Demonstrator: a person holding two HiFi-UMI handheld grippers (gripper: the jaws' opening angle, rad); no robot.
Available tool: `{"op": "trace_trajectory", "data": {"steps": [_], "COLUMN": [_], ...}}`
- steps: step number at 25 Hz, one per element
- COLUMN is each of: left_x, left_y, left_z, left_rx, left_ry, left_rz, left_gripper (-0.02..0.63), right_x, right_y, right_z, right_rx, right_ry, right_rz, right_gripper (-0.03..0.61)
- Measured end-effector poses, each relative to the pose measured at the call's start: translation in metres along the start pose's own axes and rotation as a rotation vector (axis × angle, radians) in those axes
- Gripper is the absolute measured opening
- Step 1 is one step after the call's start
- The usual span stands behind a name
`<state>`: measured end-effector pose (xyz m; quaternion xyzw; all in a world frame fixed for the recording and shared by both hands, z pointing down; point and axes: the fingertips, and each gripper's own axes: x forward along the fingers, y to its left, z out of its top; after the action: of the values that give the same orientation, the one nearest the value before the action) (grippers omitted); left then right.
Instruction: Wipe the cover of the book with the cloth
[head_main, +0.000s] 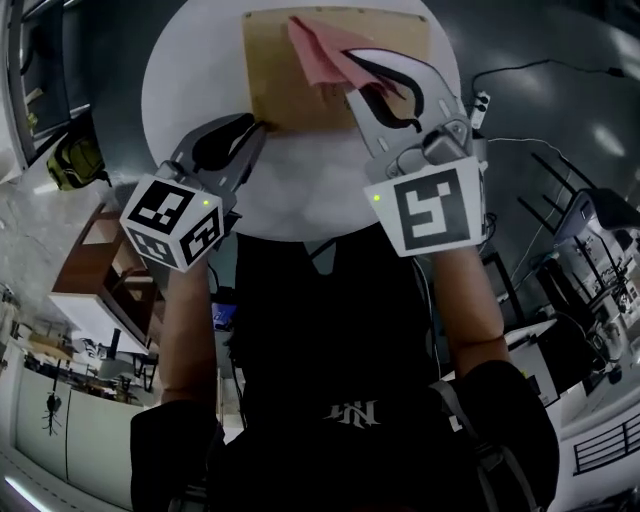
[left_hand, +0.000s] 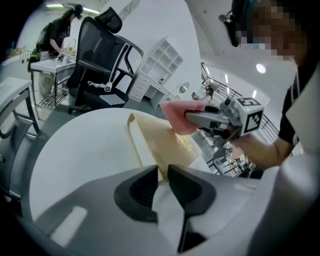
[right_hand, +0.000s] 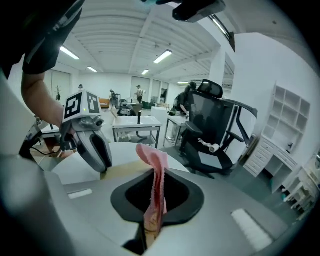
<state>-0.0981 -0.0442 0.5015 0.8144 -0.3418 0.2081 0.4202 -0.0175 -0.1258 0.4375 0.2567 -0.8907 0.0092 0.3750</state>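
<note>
The left gripper (head_main: 257, 127) pinches a corner of the flat tan book (head_main: 290, 95), steadying it, while the right gripper (head_main: 352, 62) clamps the crumpled pink cloth (head_main: 315, 42).

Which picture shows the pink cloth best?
The right gripper view: the pink cloth fills the middle, pinched in the jaws of the right gripper. The head view shows it above the book; the left gripper view shows a small part.
</note>
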Motion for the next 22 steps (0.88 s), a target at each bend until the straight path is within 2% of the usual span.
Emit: {"op": "trace_trajectory", "data": {"steps": [6,11,22], "left_x": [-0.001,-0.002,-0.002], "left_y": [0.000,-0.002,-0.001], "left_z": [0.002,0.003,0.001], "left_rx": [-0.004,-0.013,-0.021], "left_ry": [-0.017,-0.026,-0.029], "left_rz": [-0.015,-0.021,-0.022], "left_gripper": [0.066,0.066,0.064], "right_x": [0.043,0.063,0.068], "right_y": [0.048,0.075,0.078], "right_z": [0.033,0.029,0.012], "right_rx": [-0.069,-0.098,-0.043], "right_ry": [-0.055,0.004,0.035], "right_rz": [0.102,0.161,0.185], "right_gripper": [0.012,0.012,0.012]}}
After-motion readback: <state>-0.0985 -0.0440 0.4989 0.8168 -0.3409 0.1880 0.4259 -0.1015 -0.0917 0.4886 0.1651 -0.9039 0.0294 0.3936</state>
